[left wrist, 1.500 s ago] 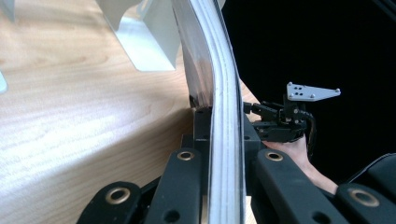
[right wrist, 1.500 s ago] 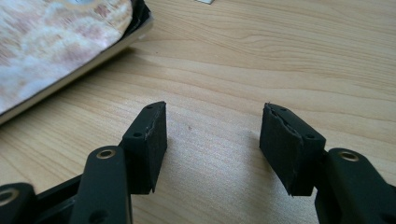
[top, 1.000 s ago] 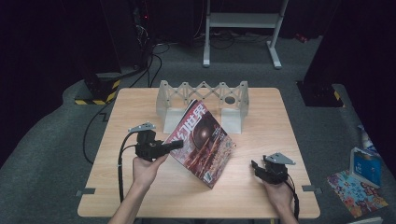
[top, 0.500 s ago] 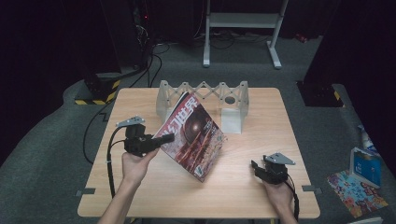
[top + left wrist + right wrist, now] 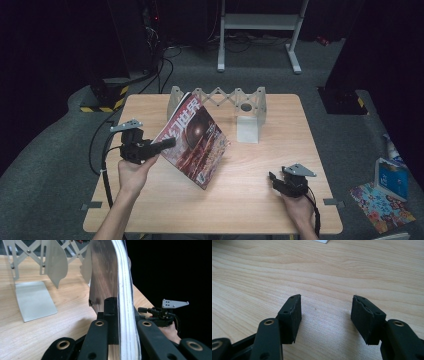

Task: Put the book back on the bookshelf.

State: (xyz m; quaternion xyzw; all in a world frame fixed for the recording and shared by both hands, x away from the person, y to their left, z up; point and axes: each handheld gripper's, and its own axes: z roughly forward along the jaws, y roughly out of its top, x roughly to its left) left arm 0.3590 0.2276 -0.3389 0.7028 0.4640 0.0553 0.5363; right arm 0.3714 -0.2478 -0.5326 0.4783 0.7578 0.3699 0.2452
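A magazine (image 5: 195, 140) with a dark red cover is held tilted above the wooden table (image 5: 250, 200), its top edge leaning toward the metal rack. My left gripper (image 5: 167, 143) is shut on the magazine's left edge. In the left gripper view the magazine (image 5: 117, 285) stands edge-on, clamped between the jaws, and its white page edges show. My right gripper (image 5: 272, 179) rests on the table at the front right, open. Between its jaws in the right gripper view (image 5: 325, 312) lies only bare wood.
A white metal accordion book rack (image 5: 220, 97) stands at the back of the table, with a flat plate (image 5: 248, 130) reaching forward; the same rack (image 5: 35, 267) appears in the left gripper view. A dark carpeted floor surrounds the table. A blue box (image 5: 389, 177) lies on the floor at right.
My left gripper has carried the magazine left and back toward the rack, and the magazine now stands more upright. The right gripper has stayed in place.
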